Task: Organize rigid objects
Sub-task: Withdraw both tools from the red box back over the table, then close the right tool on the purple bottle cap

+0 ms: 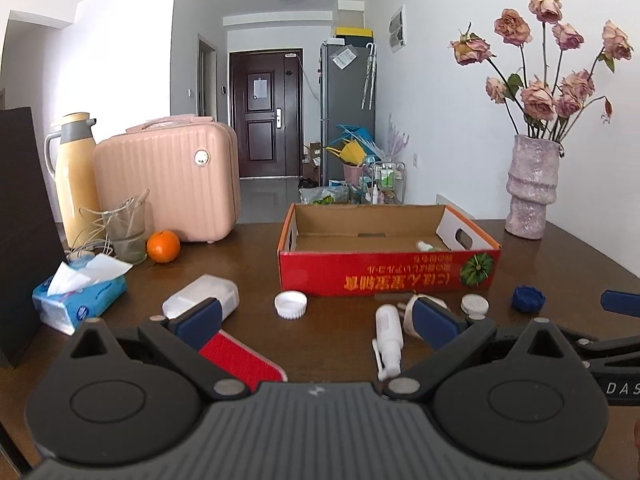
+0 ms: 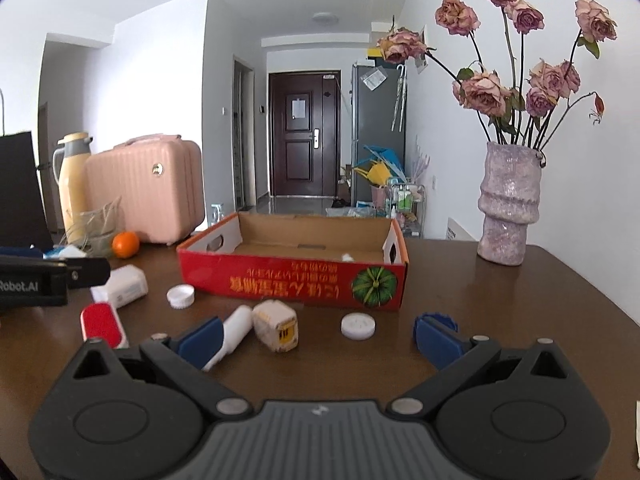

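A red cardboard box (image 1: pixel 384 276) (image 2: pixel 296 280) stands open on the brown table, with a small white bottle (image 1: pixel 426 245) inside. In front of it lie a white cap (image 1: pixel 291 305) (image 2: pixel 181 296), a white spray bottle (image 1: pixel 388 334) (image 2: pixel 234 332), a beige block (image 2: pixel 276 330), a white round lid (image 1: pixel 474 305) (image 2: pixel 358 326), a blue cap (image 1: pixel 528 298) (image 2: pixel 436 319), a white case (image 1: pixel 202 295) (image 2: pixel 122 282) and a red brush (image 1: pixel 240 356) (image 2: pixel 102 322). My left gripper (image 1: pixel 316 316) is open and empty above these. My right gripper (image 2: pixel 320 336) is open and empty.
A pink suitcase (image 1: pixel 168 180), a yellow thermos (image 1: pixel 74 176), a glass (image 1: pixel 124 232), an orange (image 1: pixel 163 246) and a tissue pack (image 1: pixel 80 300) stand at the left. A vase of dried roses (image 1: pixel 530 188) (image 2: pixel 508 208) stands at the right rear.
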Available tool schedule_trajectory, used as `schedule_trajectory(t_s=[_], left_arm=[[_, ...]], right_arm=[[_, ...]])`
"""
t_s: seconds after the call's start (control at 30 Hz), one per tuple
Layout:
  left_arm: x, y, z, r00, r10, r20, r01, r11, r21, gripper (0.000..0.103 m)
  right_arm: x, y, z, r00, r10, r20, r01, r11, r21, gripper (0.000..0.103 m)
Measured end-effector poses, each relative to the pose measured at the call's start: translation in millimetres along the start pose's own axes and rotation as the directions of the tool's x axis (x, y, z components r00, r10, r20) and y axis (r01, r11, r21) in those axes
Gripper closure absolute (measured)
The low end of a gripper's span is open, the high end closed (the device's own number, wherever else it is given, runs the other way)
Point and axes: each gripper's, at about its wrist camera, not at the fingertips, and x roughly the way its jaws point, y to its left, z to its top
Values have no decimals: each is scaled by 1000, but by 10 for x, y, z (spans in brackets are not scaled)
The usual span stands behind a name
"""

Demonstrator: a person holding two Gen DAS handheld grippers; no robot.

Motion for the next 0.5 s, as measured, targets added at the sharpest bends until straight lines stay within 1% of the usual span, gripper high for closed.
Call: schedule_trajectory(t_s=[0.27,0.5], left_arm=[[-161,90,-206,999,4,-50,-4,1000,-10,0],[-239,153,-375,996,11,-88,-12,1000,-12,0]], right_arm=[[-228,65,-233,999,4,-46,-4,1000,-11,0],[-260,59,-458,991,-2,-134,1,1000,-6,0]])
